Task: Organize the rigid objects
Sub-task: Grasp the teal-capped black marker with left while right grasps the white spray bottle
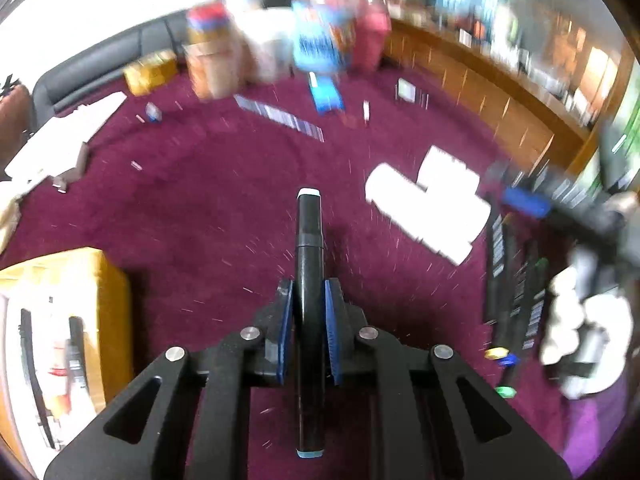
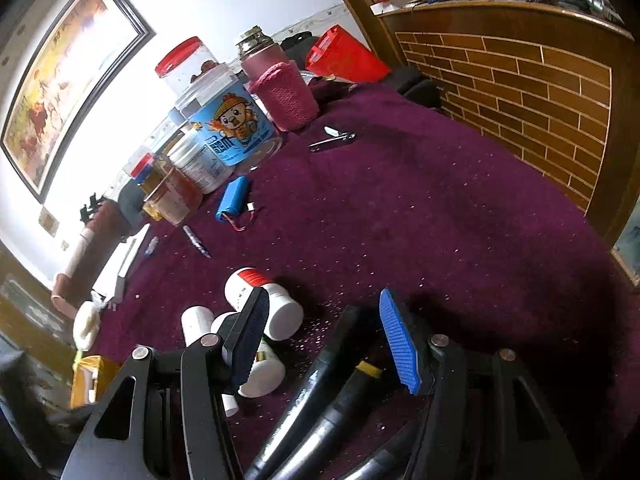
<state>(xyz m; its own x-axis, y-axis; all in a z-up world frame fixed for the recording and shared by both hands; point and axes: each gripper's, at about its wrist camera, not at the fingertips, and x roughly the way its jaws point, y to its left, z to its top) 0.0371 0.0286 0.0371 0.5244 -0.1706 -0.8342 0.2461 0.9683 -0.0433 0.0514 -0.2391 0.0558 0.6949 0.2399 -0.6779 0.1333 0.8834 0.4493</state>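
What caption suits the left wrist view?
Left gripper clamps a black marker above the purple cloth.

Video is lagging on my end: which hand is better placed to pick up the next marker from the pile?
Right. The right gripper hangs open directly over the black markers on the purple cloth, while the left gripper is shut on a black marker.

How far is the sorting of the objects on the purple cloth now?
Done: some markers lie side by side. In hand: the left gripper is shut on a black marker. Left: white bottles, blue battery pack and nail clipper lie loose.
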